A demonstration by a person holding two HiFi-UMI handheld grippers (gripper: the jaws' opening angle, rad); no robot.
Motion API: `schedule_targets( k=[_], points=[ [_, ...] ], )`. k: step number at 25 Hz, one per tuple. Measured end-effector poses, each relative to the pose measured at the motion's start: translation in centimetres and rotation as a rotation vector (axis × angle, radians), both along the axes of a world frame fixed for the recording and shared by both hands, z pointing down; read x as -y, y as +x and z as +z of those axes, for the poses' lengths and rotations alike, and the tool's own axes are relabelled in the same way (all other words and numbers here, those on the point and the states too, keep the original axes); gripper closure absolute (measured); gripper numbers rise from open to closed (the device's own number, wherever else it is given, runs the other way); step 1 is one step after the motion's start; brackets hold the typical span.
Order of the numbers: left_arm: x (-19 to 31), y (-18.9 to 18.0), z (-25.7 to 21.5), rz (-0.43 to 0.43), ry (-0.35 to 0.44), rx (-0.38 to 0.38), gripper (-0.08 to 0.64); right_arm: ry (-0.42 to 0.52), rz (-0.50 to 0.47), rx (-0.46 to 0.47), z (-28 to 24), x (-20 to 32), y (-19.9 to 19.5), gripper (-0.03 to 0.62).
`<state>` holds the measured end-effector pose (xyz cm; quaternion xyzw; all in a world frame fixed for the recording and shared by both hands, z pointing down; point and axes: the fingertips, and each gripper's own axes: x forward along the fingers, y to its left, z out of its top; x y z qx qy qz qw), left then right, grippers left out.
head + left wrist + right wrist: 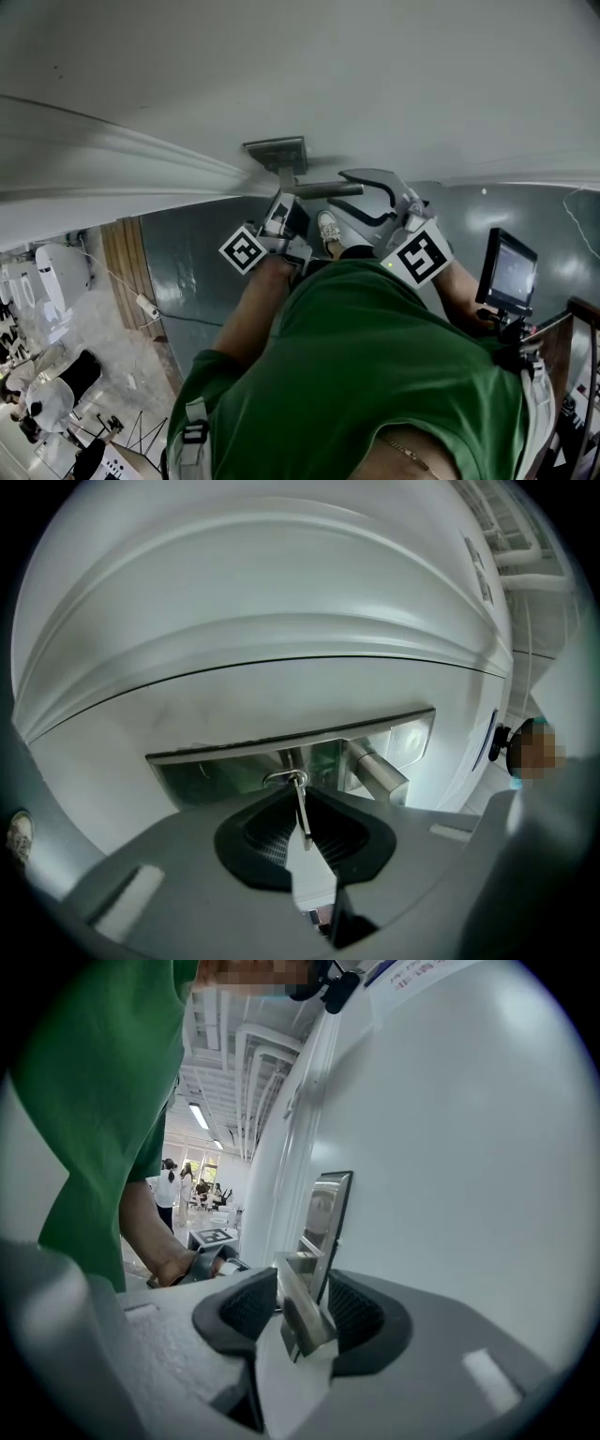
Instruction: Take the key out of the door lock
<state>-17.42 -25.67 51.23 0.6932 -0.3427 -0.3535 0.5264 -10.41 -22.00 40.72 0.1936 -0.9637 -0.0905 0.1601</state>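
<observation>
A silver key (301, 803) sticks out of the lock in the metal lock plate (225, 771) on a white door (309, 66). I see the key edge-on, its ring against the keyhole. My left gripper (302, 829) is shut on the key, black pads pressed to both of its flat sides. In the head view this gripper (281, 217) sits just under the lock plate (274, 150). The lever handle (305, 1316) lies between the wide-apart jaws of my right gripper (302, 1312), which is open. From above, the right gripper (361, 195) straddles the tip of the handle (323, 190).
The person's green shirt (375, 375) fills the lower head view, with a shoe (328, 228) below on the grey floor. A small screen on a stand (511, 267) is at the right. People (169, 1180) stand far back in the hall.
</observation>
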Motion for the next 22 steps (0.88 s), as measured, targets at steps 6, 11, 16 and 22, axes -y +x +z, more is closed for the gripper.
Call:
schedule_targets(
  k=[6, 11, 16, 22],
  points=[
    [-0.06, 0.07, 0.19, 0.009, -0.021, -0.001, 0.526, 0.006, 0.007, -0.027, 0.48, 0.14, -0.06, 0.433],
    [-0.05, -0.03, 0.57, 0.011, -0.061, -0.011, 0.529, 0.013, 0.008, -0.033, 0.65, 0.12, -0.09, 0.433],
    [0.01, 0.03, 0.51, 0.005, -0.075, -0.018, 0.531, 0.014, 0.009, -0.027, 0.63, 0.18, -0.08, 0.433],
    [0.30, -0.01, 0.58, -0.011, -0.065, -0.007, 0.529, 0.011, 0.005, -0.023, 0.64, 0.24, -0.12, 0.433]
  ],
)
